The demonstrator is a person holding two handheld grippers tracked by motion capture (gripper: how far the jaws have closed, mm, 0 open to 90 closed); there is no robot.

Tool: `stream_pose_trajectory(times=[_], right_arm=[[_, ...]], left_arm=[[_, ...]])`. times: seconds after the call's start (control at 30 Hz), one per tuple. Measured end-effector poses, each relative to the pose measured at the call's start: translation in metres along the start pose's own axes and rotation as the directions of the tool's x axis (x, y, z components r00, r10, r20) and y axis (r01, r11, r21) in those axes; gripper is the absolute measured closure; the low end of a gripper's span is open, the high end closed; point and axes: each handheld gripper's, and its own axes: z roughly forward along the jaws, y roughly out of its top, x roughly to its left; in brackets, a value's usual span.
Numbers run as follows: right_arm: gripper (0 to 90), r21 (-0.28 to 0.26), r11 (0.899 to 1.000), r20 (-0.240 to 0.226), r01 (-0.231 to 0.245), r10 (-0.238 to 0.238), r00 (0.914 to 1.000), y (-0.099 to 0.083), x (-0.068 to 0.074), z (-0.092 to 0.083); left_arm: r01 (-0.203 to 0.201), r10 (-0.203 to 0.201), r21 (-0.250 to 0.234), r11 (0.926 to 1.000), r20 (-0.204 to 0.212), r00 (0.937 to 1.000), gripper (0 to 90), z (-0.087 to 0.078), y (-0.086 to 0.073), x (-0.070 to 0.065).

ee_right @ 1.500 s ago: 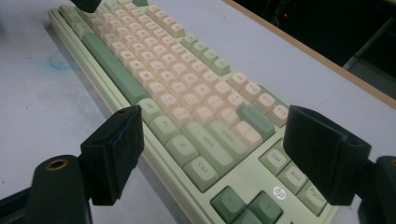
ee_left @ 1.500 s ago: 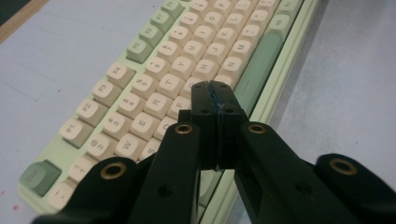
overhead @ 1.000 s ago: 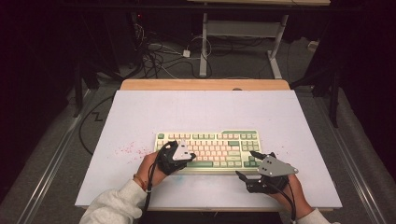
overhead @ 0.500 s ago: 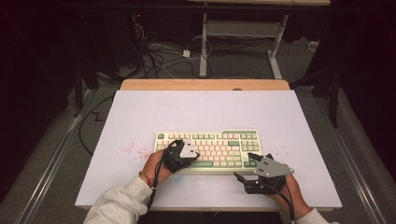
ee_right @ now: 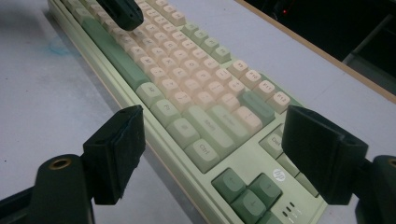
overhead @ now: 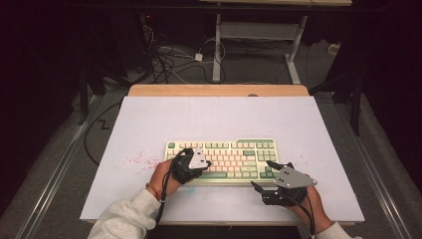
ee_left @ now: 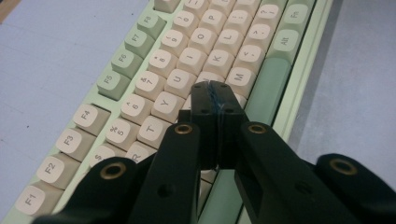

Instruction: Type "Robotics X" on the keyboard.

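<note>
While the left claw (ee_left: pixel 215 93) is closed and the right claw (ee_right: pixel 219 154) gapes, the green-and-cream keyboard (overhead: pixel 224 154) lies flat.

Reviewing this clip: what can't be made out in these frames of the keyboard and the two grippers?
- Key under the left gripper: left gripper view, covered by its shut jaws; whether they press it is unclear.
- Keyboard legends: high view, too small.
- Keyboard's near right end: right gripper view, cut off by the bottom edge and right gripper.
</note>
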Motion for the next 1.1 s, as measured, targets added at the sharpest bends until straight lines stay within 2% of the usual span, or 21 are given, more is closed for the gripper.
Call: stream_pose_trajectory(times=[0.37,0.93,1.1], right_arm=[[22.2,0.001,1.000,0.003,0.001,-0.001,1.0000,0.000,-0.001,0.000],[25.6,-0.003,1.000,0.012,-0.014,0.014,0.9998,-0.001,-0.005,0.000],[26.5,-0.001,1.000,0.012,-0.019,0.019,0.9997,-0.001,-0.006,0.000]], left_arm=[[0.011,-0.012,-0.041,0.9991,-0.023,0.9997,87.0,-0.014,-0.005,0.004],[0.014,-0.017,-0.057,0.9983,-0.054,0.9984,86.9,-0.030,-0.022,0.006],[0.026,-0.030,-0.063,0.9977,-0.063,0.9976,87.0,-0.037,-0.030,0.009]])
